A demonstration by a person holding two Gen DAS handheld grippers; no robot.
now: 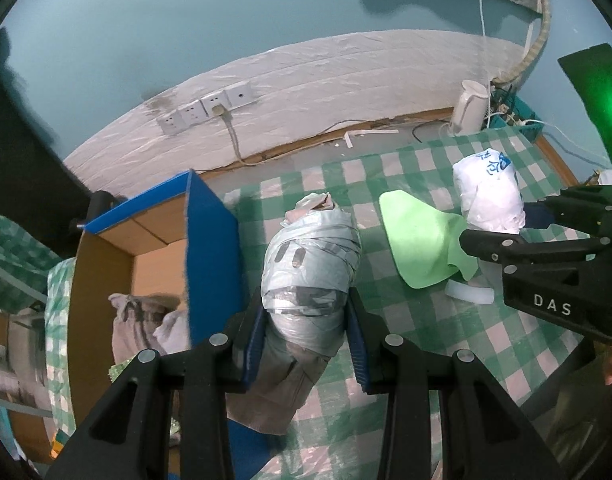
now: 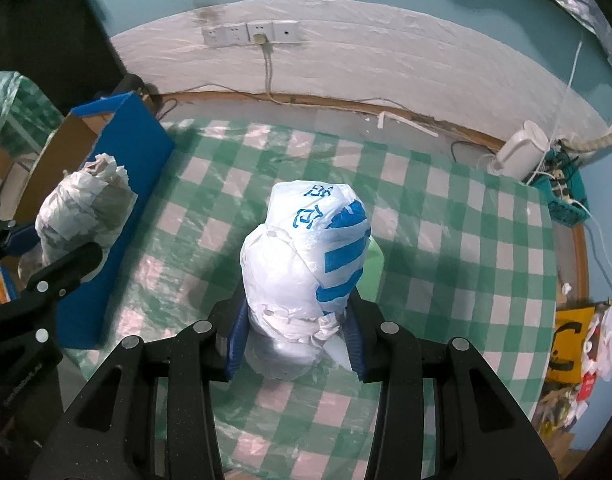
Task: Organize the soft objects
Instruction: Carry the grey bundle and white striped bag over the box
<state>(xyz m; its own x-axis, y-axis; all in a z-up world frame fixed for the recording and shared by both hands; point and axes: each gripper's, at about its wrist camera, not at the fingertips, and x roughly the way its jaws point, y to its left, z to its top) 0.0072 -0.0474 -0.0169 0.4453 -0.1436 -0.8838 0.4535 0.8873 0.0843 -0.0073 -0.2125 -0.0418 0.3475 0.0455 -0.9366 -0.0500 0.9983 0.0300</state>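
Observation:
My left gripper (image 1: 306, 344) is shut on a grey taped bundle (image 1: 311, 268) and holds it above the checked tablecloth (image 1: 437, 344), beside the blue box (image 1: 214, 248). The bundle also shows in the right wrist view (image 2: 86, 212), next to the box (image 2: 118, 200). My right gripper (image 2: 296, 344) is shut on a white bag bundle with blue print (image 2: 306, 256), seen in the left wrist view (image 1: 491, 196) too. A green cloth (image 1: 423, 248) lies on the table under the right gripper (image 1: 485, 240). Another grey soft bundle (image 1: 146, 328) lies inside the box.
A white kettle (image 1: 471, 106) and a teal crate of cables (image 2: 561, 196) stand at the far right of the table. A wall socket strip (image 2: 250, 34) with a cord hangs behind. A yellow bag (image 2: 565, 344) and clutter lie off the table's right edge.

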